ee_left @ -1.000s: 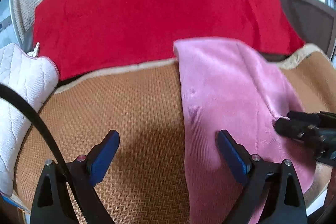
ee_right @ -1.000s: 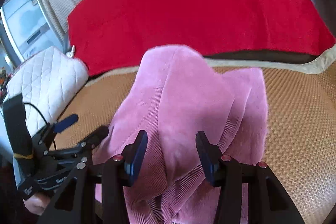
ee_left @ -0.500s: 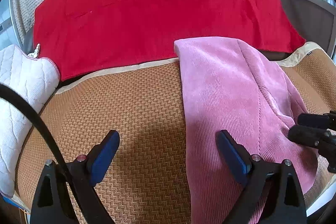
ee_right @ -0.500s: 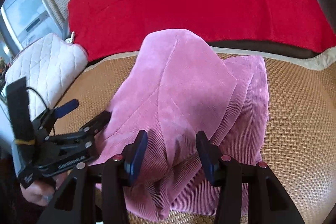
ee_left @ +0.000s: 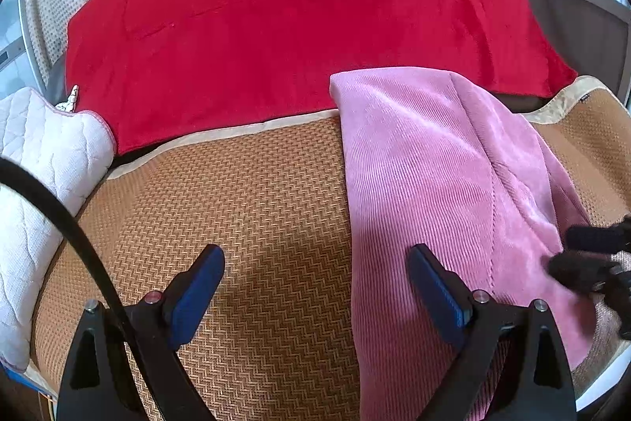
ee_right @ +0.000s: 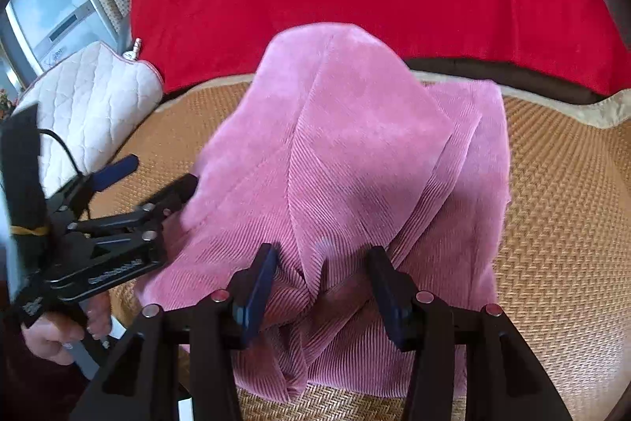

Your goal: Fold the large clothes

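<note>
A red blanket [ee_left: 299, 26] covers the back of the seat. In front of it lies a woven mat [ee_left: 244, 223], and a pink garment [ee_right: 355, 160] lies folded on the mat's right half, reaching its front edge. A white cushion [ee_left: 35, 168] sits at the mat's left edge. The left claw [ee_left: 315, 287] hangs open over the garment's left edge. The right claw [ee_right: 321, 287] stands half open, bunched pink cloth between its blue pads.

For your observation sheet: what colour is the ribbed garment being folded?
Pink garment, finely ribbed; clearest in the right wrist view.
</note>
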Demonstrator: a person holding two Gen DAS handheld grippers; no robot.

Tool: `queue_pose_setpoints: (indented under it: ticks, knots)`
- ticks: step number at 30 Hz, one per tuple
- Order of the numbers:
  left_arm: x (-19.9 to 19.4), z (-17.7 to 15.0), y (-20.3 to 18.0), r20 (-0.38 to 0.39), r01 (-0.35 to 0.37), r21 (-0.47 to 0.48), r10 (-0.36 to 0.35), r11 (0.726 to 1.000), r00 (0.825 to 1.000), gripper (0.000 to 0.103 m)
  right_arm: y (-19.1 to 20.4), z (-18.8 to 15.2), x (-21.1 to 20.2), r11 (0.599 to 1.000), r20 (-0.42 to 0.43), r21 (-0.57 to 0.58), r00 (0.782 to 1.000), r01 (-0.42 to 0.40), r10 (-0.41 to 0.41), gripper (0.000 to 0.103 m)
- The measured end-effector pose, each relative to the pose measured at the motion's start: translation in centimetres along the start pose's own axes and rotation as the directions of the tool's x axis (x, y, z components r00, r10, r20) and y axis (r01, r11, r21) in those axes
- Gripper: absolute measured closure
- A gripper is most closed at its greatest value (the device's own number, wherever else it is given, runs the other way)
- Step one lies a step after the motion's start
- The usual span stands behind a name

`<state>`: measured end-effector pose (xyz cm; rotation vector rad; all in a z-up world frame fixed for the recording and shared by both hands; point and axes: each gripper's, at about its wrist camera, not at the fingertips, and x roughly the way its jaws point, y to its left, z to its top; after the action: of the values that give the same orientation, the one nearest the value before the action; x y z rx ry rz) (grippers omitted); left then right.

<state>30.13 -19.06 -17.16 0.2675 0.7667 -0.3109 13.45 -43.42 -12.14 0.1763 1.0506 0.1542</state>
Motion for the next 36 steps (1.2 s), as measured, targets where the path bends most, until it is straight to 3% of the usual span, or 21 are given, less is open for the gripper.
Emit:
queue_pose_setpoints:
  ticks: [5, 10, 15, 19, 25, 27, 31, 36]
  knots:
    - [0.3, 0.0, 0.0, 0.0, 0.0, 0.004, 0.0, 1.0, 1.0, 0.009, 0.7, -0.3, -1.6, 0.999, 0.009, -0.031, 0.999, -0.032, 0.033, 0.05]
    - [0.4, 0.0, -0.2, 0.0, -0.001, 0.01, 0.001, 1.0, 1.0, 0.009, 0.9, -0.9, 1.8, 0.999, -0.078, -0.011, 0.996, -0.034, 0.033, 0.05]
    - [0.1, 0.2, 0.0, 0.005, 0.002, -0.002, -0.002, 1.0, 1.0, 0.009, 0.3, -0.6, 1.1, 0.999, -0.07, 0.0, 0.996, -0.051, 0.051, 0.049]
    - [-0.6, 0.6, 0.3, 0.031, 0.021, -0.025, -0.02, 0.999, 0.999, 0.009, -0.3, 0.2, -1.1, 0.999, 0.021, 0.0, 0.999, -0.049, 0.049, 0.049]
    - [-0.3, 1.0, -0.2, 0.039, 0.036, -0.026, -0.035, 0.999, 0.999, 0.009, -3.1, 2.3, -1.4, 0.991, 0.112, 0.135, 0.994, -0.013, -0.002, 0.049]
    - [0.0, 1.0, -0.6, 0.029, 0.034, -0.012, -0.034, 0.999, 0.999, 0.009, -4.0, 2.8, -0.3, 0.983, 0.104, 0.184, 0.994, 0.01, -0.03, 0.049]
    - [0.5, 1.1, -1.0, 0.023, 0.048, 0.007, -0.048, 0.999, 0.999, 0.009, -5.1, 3.2, 4.1, 0.974, -0.02, 0.222, 0.999, 0.043, -0.039, 0.047]
    - [0.6, 1.3, 0.1, 0.004, 0.092, -0.042, -0.092, 0.995, 0.996, 0.009, -5.2, 3.1, 2.2, 0.972, 0.019, 0.234, 1.0, 0.008, -0.013, 0.046]
